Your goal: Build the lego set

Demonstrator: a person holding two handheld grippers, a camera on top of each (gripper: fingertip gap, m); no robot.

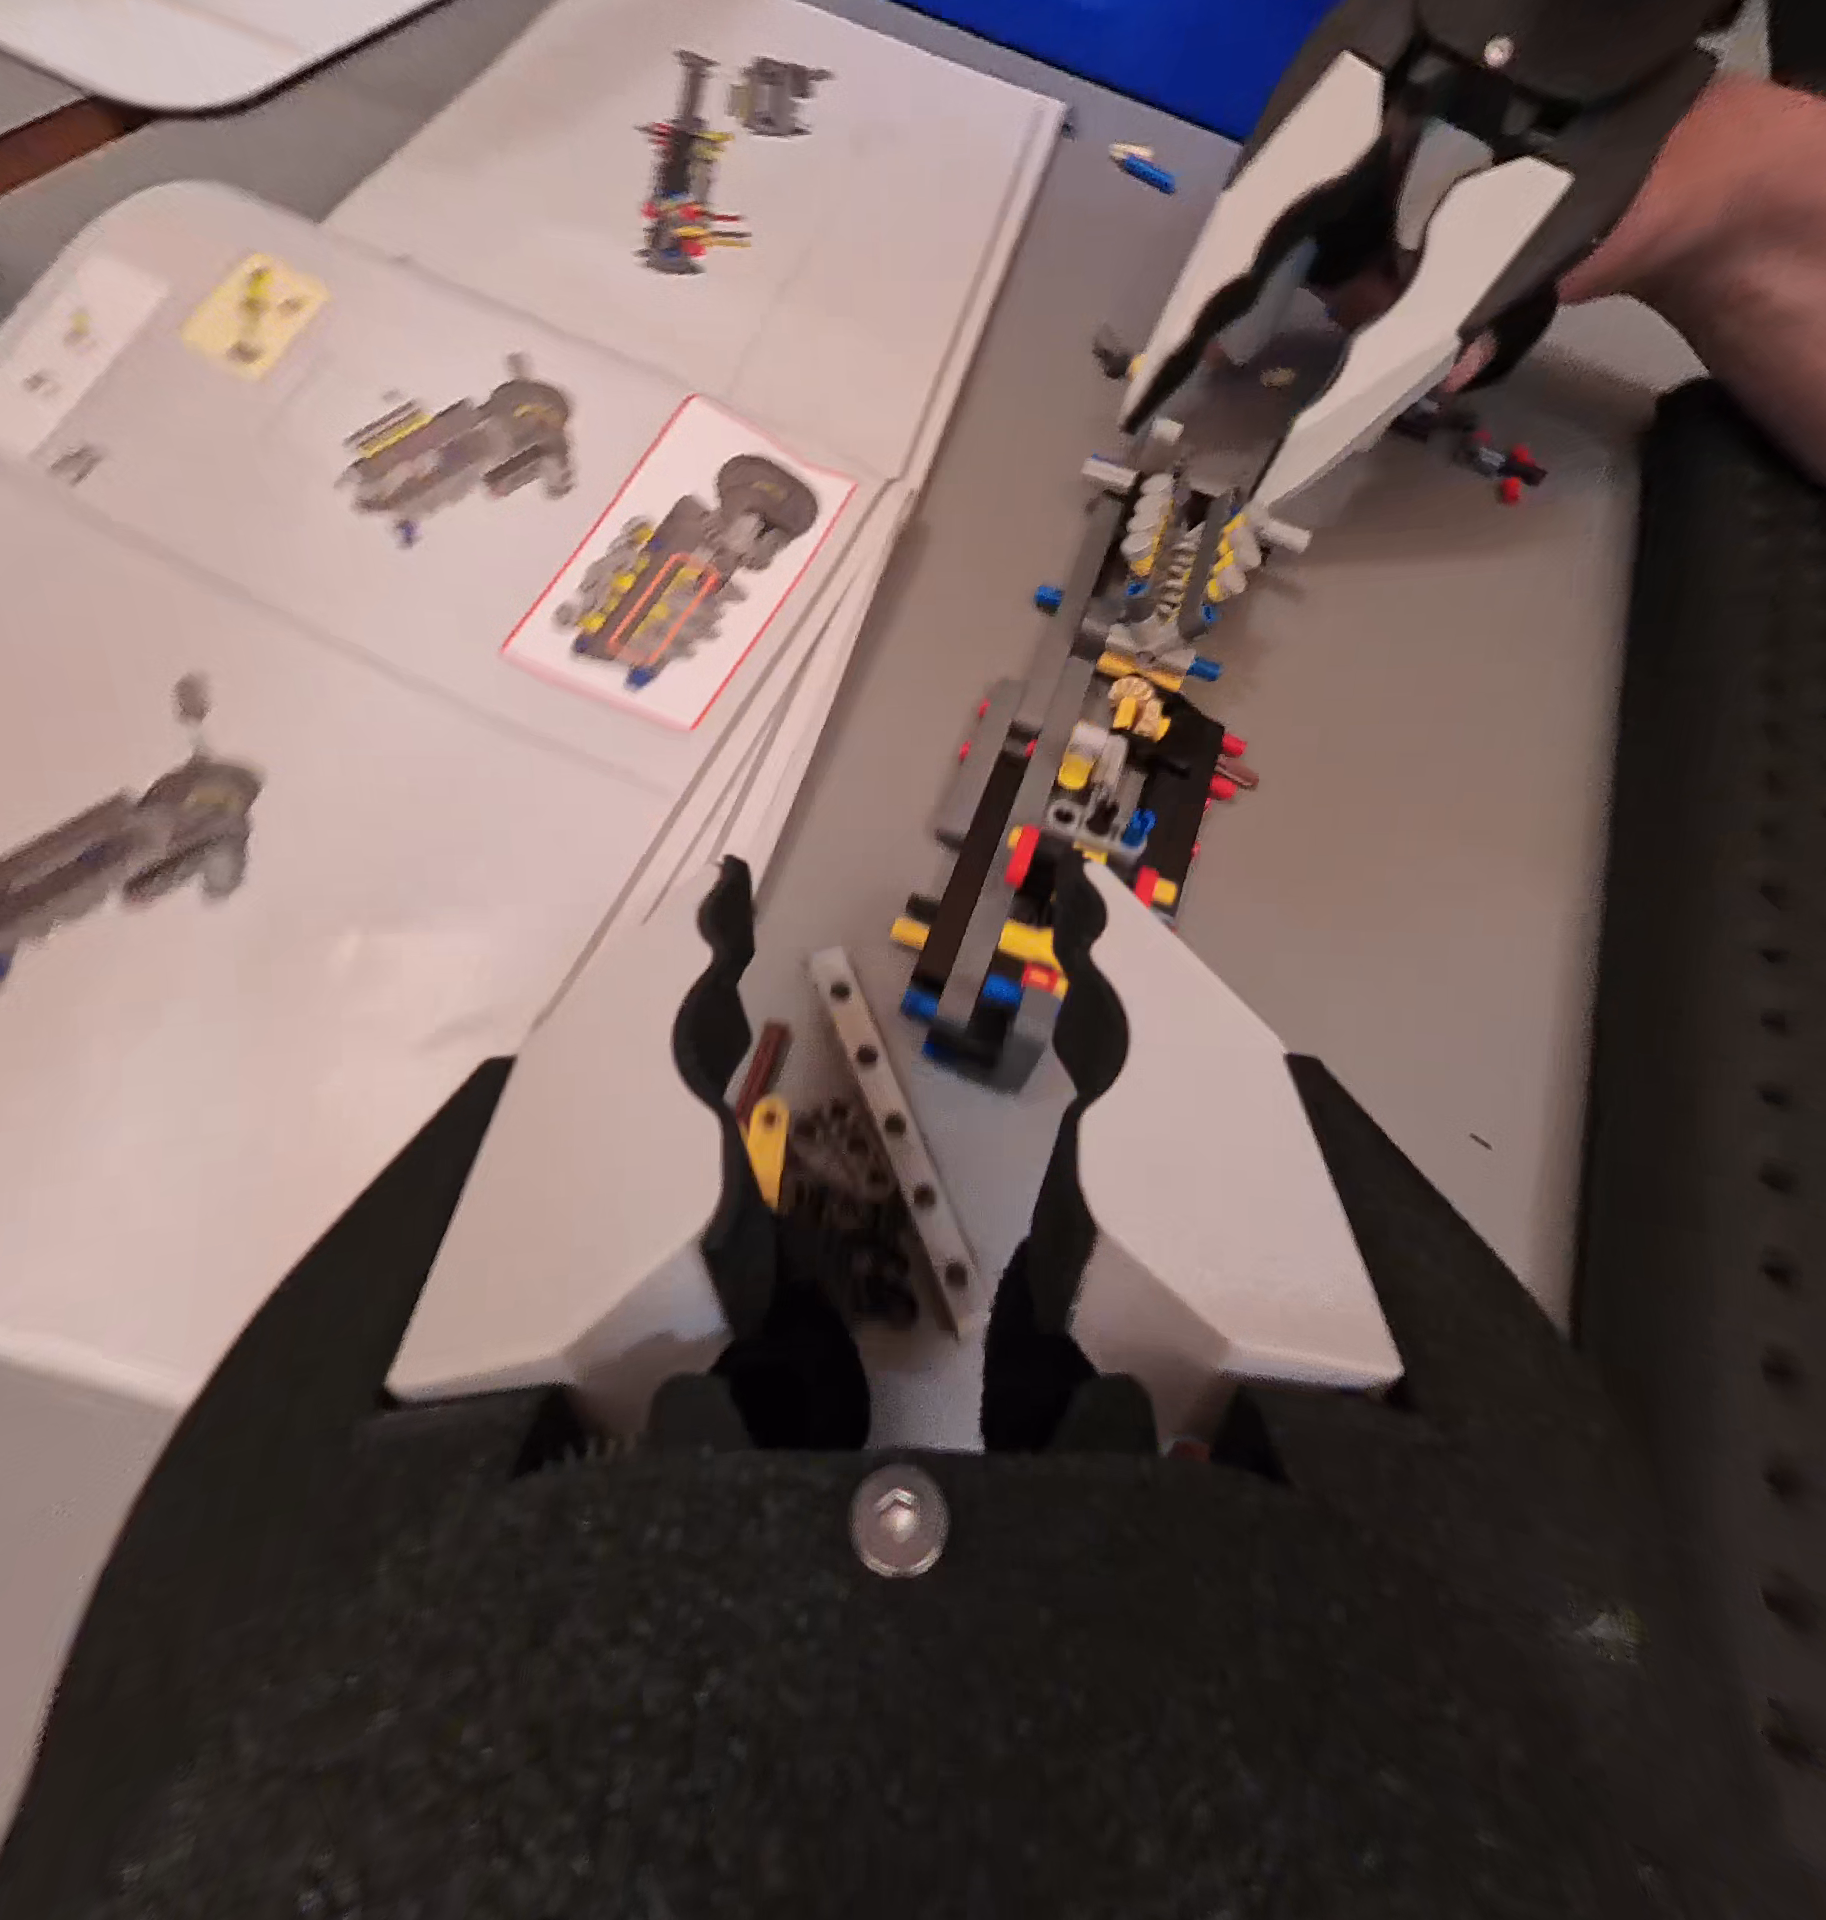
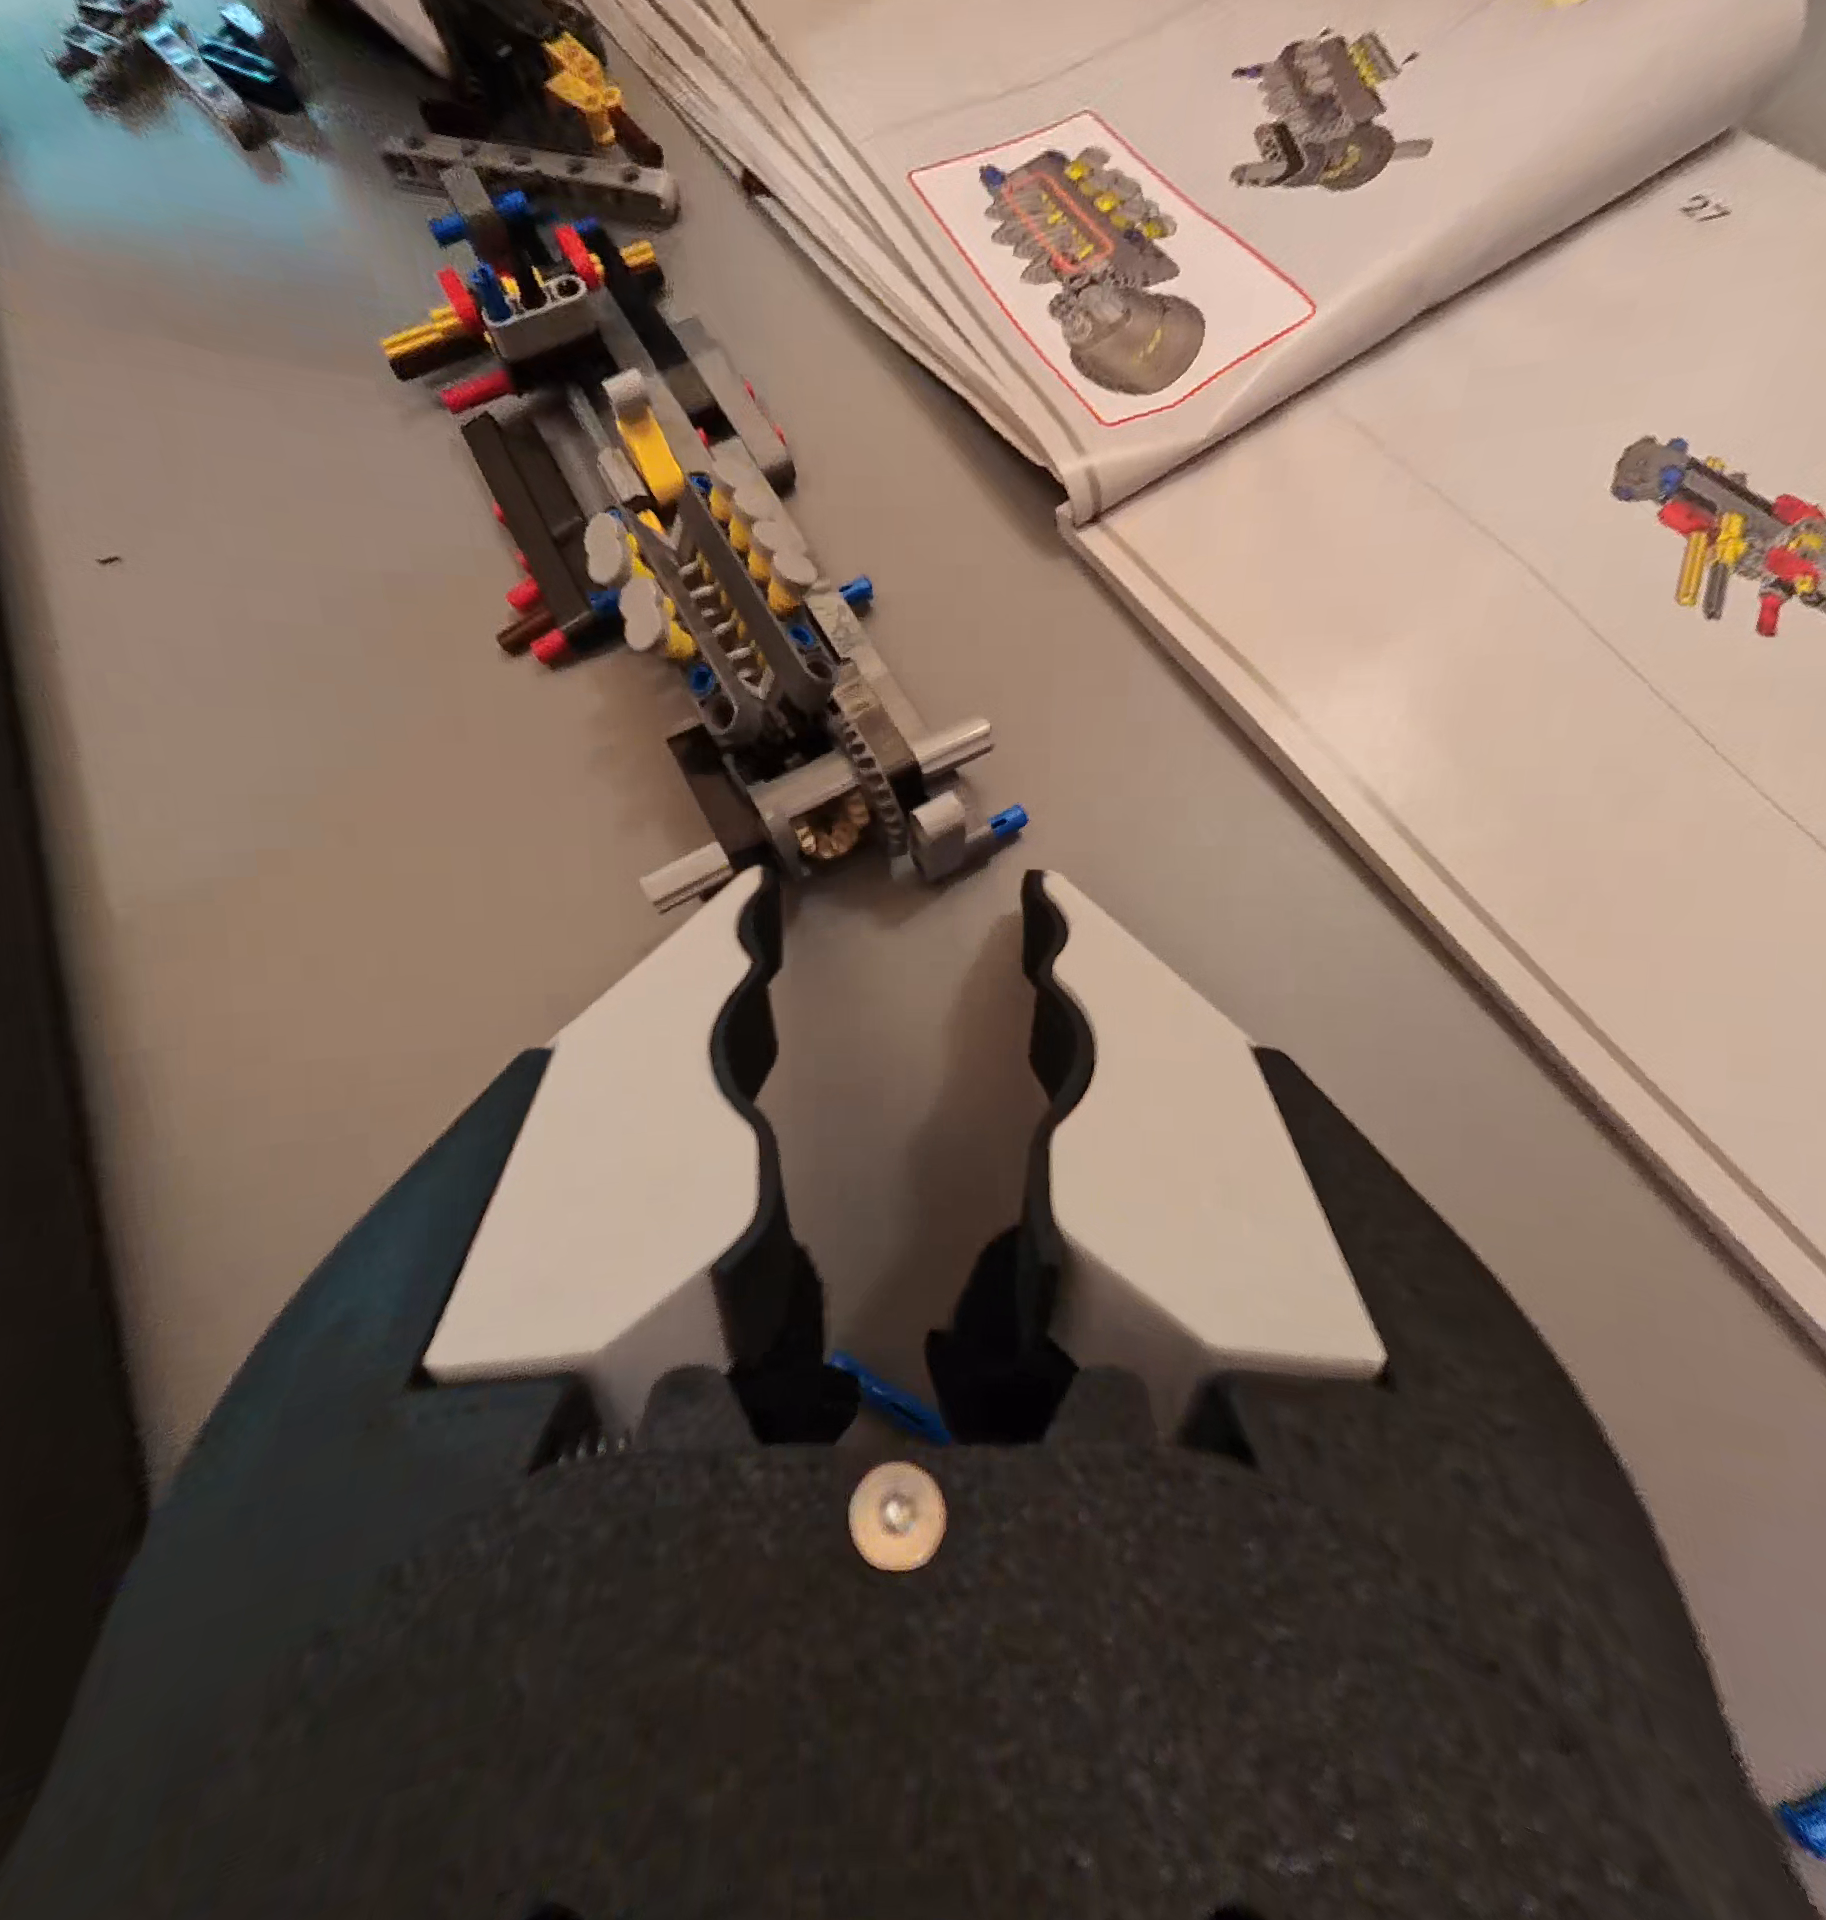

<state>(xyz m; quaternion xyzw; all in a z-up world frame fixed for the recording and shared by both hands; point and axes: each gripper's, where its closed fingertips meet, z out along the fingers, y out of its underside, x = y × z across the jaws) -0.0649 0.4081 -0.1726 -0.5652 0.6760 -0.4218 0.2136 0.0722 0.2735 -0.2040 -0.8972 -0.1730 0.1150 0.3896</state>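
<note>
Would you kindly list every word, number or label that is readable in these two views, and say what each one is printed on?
Instruction booklet: one small printed page number sits near a page corner in the right wrist view; I do not quote writing.
The same booklet in the left wrist view: only blurred build pictures, nothing legible.
Lego model: no writing visible.

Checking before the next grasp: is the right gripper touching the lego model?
Cannot tell. In the right wrist view, the right gripper, open, reaches the lego model; no gap or contact shows plainly.
</note>
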